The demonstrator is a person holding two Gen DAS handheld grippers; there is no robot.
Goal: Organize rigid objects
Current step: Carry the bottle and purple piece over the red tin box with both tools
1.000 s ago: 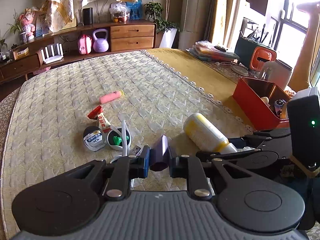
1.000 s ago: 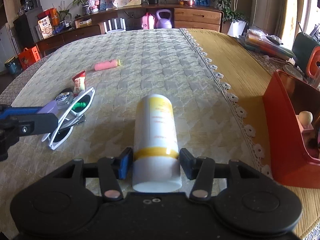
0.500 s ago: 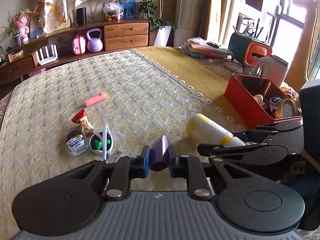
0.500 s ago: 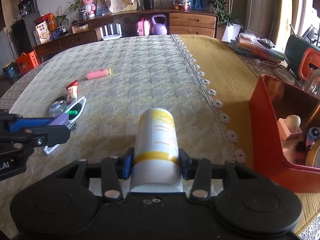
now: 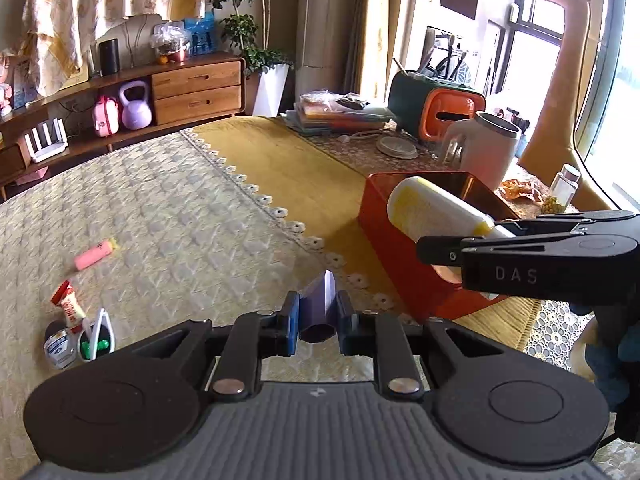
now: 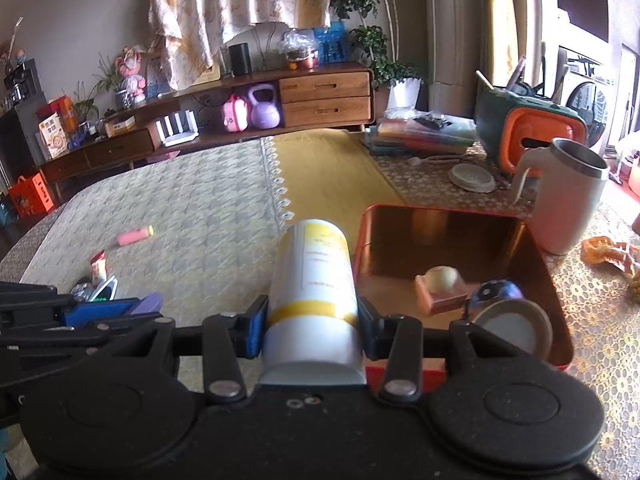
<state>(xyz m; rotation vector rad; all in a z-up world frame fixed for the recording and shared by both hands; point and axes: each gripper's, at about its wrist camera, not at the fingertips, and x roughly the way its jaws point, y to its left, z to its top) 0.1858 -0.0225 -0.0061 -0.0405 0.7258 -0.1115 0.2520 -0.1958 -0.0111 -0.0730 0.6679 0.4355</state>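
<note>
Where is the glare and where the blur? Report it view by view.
Left wrist view: window blown out white, tablecloth fairly sharp. Right wrist view: motion blur smears the pink marker and the red box contents.

You hold a white bottle (image 6: 312, 296) with yellow bands in the black right gripper (image 6: 312, 320), whose pads are blue, and a purple hexagonal piece (image 5: 318, 308) in the black left gripper (image 5: 318, 322). Beside them is the red tin box (image 6: 556, 292) with its coppery inside. Your cream quilted cover (image 5: 160, 216) with its diamond pattern meets a mustard-yellow cloth (image 5: 288, 168), and a pink marker (image 5: 93, 255) has a yellow tip.
</note>
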